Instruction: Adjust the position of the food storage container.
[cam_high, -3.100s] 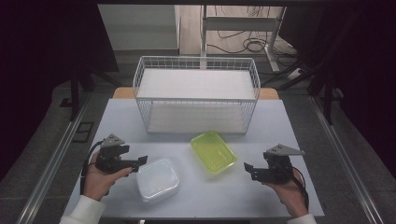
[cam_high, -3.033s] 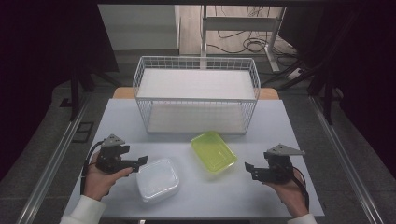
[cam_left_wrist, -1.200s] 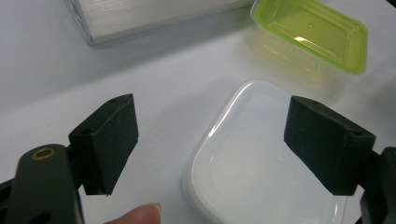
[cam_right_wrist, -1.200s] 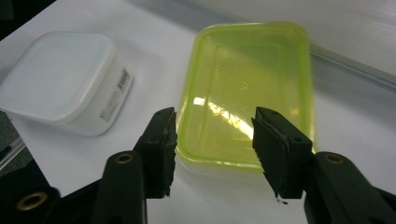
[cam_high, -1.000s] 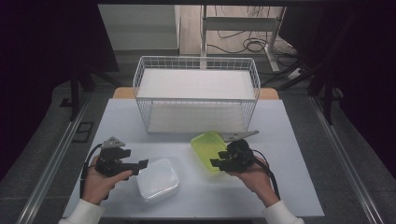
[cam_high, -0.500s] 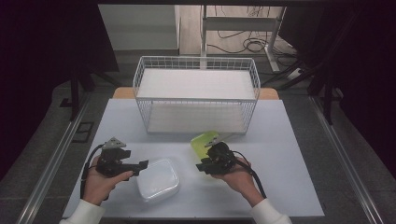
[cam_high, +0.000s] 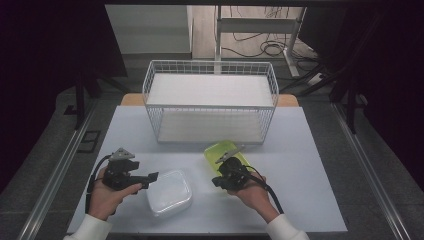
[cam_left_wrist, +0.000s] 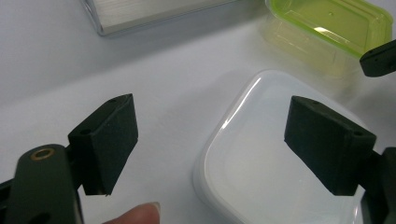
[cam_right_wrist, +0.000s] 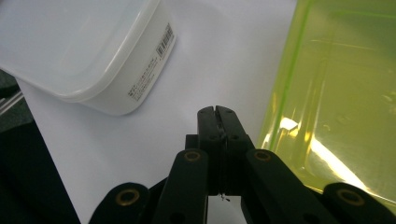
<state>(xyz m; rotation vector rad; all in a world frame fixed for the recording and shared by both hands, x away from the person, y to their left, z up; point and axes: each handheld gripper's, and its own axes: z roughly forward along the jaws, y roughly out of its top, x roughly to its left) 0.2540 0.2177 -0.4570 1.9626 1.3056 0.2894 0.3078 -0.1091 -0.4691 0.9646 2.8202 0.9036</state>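
Note:
A white lidded container (cam_high: 169, 192) lies at the table's front, and an open yellow-green container (cam_high: 223, 150) lies to its right. My left gripper (cam_high: 153, 176) stands open just left of the white container. In the left gripper view it (cam_left_wrist: 215, 140) hangs over the white container's (cam_left_wrist: 280, 154) corner, holding nothing. My right gripper (cam_high: 215, 181) is shut and empty, low over the table between the two containers. In the right gripper view its tips (cam_right_wrist: 217, 112) point at bare table, with the green container (cam_right_wrist: 336, 102) to the right and the white one (cam_right_wrist: 84, 46) to the upper left.
A white wire basket (cam_high: 210, 102) stands at the back middle of the pale table (cam_high: 310, 190), and its base (cam_left_wrist: 140, 14) is visible in the left gripper view. Dark floor and metal rails flank the table.
My right hand has moved left from the table's right side to the green container's near-left corner. My left hand has barely moved.

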